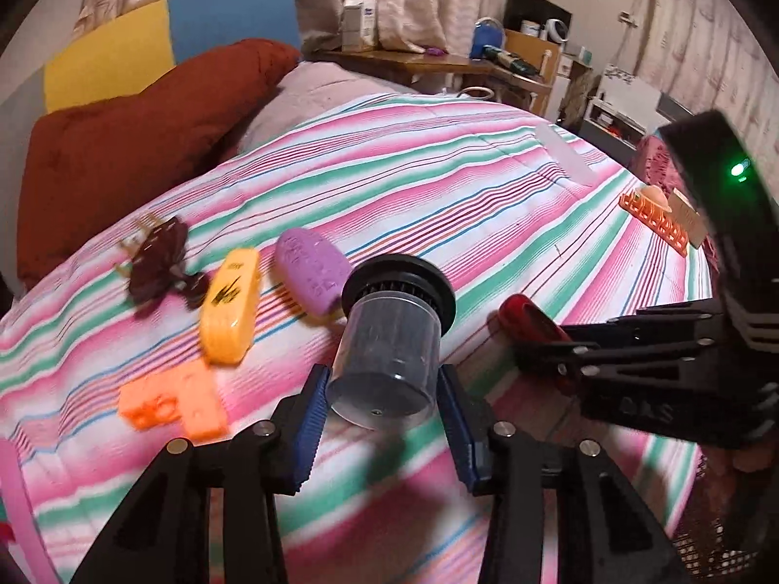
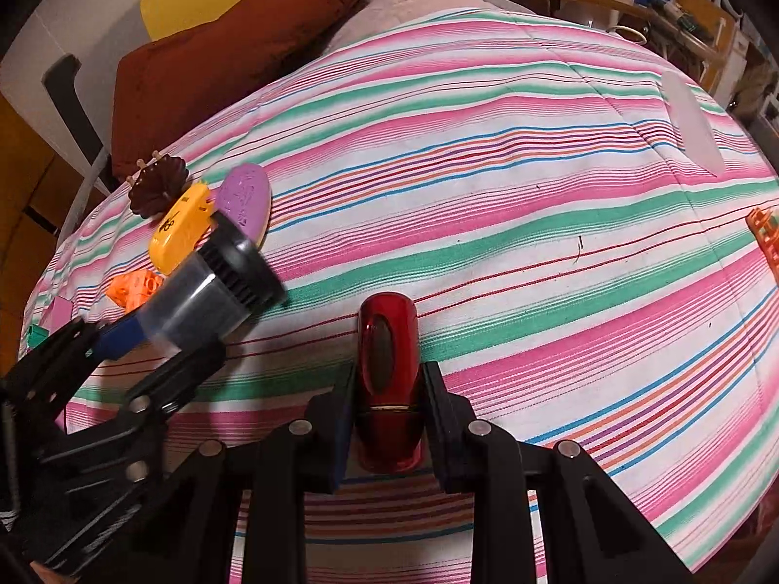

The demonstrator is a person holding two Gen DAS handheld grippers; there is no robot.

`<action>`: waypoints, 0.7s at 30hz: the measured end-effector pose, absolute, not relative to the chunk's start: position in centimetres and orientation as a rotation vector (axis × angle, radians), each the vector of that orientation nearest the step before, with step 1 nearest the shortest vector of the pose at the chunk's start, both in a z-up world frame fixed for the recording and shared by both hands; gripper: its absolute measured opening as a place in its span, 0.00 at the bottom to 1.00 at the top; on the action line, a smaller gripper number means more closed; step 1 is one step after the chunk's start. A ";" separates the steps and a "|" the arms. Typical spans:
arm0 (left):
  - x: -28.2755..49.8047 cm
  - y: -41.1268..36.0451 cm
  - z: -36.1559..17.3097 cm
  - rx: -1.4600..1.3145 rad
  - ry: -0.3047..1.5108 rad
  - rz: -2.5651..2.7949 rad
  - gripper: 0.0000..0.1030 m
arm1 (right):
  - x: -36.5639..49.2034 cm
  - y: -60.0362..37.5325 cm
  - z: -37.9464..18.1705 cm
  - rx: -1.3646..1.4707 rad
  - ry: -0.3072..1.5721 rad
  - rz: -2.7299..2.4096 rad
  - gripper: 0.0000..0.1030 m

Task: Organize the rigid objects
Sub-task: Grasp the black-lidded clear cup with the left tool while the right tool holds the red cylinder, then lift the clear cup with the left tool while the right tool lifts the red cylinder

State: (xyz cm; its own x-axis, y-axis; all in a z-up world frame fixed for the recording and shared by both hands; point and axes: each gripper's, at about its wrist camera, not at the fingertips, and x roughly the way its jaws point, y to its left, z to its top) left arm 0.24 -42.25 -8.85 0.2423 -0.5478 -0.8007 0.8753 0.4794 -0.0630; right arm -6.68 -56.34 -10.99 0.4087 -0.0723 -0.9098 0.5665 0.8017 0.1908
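Observation:
My left gripper [image 1: 384,392] is shut on a clear jar with a black ribbed lid [image 1: 389,340], held above the striped bedspread [image 1: 438,185]; the jar also shows in the right wrist view [image 2: 214,287]. My right gripper [image 2: 389,379] is shut on a glossy red case [image 2: 388,370], which shows in the left wrist view [image 1: 528,321] too. To the left lie a purple oval case [image 1: 311,270], a yellow case [image 1: 230,304], a dark brown hair clip [image 1: 158,263] and an orange block [image 1: 175,401].
A rust pillow [image 1: 131,141] and a yellow and blue cushion [image 1: 170,34] lie at the bed's head. An orange rack with small items [image 1: 657,216] and a clear flat piece [image 1: 565,153] sit at the right. A cluttered wooden table [image 1: 438,61] stands behind.

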 end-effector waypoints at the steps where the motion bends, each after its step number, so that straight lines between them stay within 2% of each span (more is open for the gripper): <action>1: 0.2 -41.9 -8.5 0.437 0.878 -1.013 0.43 | -6.7 -56.3 -11.0 0.522 1.085 -0.426 0.26; 13: -0.2 -38.4 -6.1 0.380 0.940 -0.972 0.42 | -6.5 -56.2 -10.9 0.516 1.088 -0.426 0.26; 21: -1.6 -39.1 -6.7 0.413 0.884 -0.934 0.42 | -6.6 -56.3 -10.9 0.511 1.090 -0.425 0.26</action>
